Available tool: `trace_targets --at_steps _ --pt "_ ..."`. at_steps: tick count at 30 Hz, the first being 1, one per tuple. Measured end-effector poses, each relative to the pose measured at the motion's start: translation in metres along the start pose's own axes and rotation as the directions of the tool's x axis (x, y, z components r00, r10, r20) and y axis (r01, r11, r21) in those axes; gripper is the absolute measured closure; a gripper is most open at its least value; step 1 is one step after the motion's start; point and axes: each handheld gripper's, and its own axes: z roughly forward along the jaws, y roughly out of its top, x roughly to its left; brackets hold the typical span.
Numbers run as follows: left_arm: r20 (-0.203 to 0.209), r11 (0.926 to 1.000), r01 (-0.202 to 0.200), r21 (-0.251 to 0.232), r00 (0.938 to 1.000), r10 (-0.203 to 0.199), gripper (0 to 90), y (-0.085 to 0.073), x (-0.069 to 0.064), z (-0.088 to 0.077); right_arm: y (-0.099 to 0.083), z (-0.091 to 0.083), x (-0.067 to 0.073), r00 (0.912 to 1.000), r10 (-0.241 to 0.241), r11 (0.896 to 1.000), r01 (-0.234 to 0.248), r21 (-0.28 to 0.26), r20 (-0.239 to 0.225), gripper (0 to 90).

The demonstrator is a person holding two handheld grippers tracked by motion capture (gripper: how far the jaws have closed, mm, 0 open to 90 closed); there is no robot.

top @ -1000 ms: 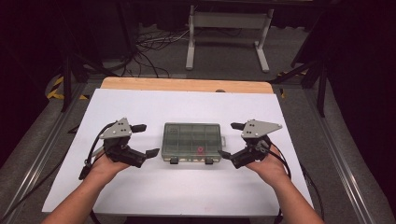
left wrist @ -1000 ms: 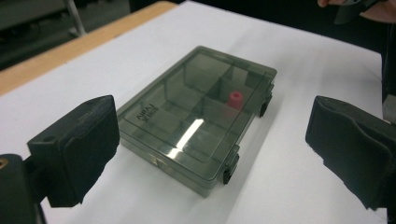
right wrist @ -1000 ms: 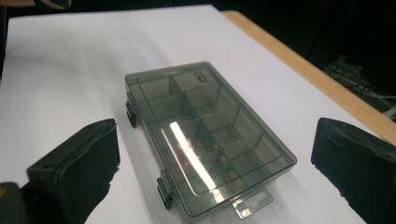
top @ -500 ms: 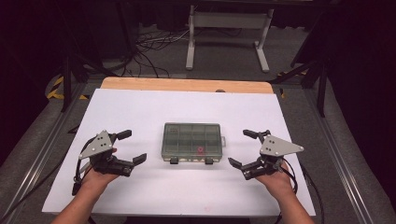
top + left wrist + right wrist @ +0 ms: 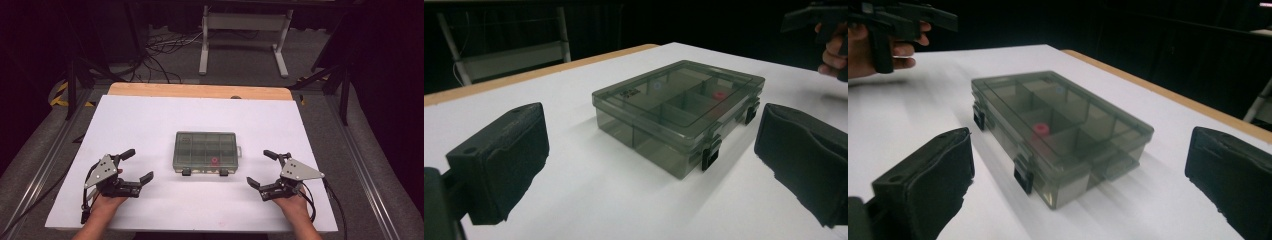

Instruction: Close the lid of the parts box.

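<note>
Covering wooden table (image 5: pixel 200 90): white sheet (image 5: pixel 150 125).

Smoky translucent plastic on the compartment box (image 5: pixel 676 114), glossy lid catching light, with opaque black plastic latches (image 5: pixel 710 154). Inside, a small pink plastic-looking piece (image 5: pixel 1041 129). The table (image 5: pixel 150 125) carries a smooth matt white top over a pale wooden edge (image 5: pixel 200 90). Left gripper (image 5: pixel 649 165) jaws: matt black, slightly rough pads. Right gripper (image 5: pixel 264 169) wears a dull grey plate.
</note>
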Motion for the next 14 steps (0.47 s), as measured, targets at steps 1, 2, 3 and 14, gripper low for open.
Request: trace_targets --at_steps 1,2,3,14 --pt "-0.013 0.9994 -0.029 0.021 0.9995 0.029 2.0 -0.005 0.0 0.002 -0.01 0.001 0.001 0.9999 0.003 1.0 -0.003 0.015 0.016 0.0" --pt "-0.007 0.9989 -0.031 0.036 0.9995 0.031 2.0 -0.008 0.0 0.003 -0.013 0.001 0.001 0.9998 0.009 1.0 -0.009 0.022 0.017 0.0" --pt "0.003 0.9988 -0.016 0.047 0.9999 0.016 1.8 -0.011 0.0 0.005 -0.017 0.002 0.0 0.9995 0.025 0.999 -0.025 0.032 0.017 0.0" --pt "0.019 0.9988 0.036 0.033 0.9991 -0.037 0.6 -0.012 0.004 0.003 -0.019 0.004 0.003 0.9993 0.033 0.998 -0.034 0.05 0.019 0.0"
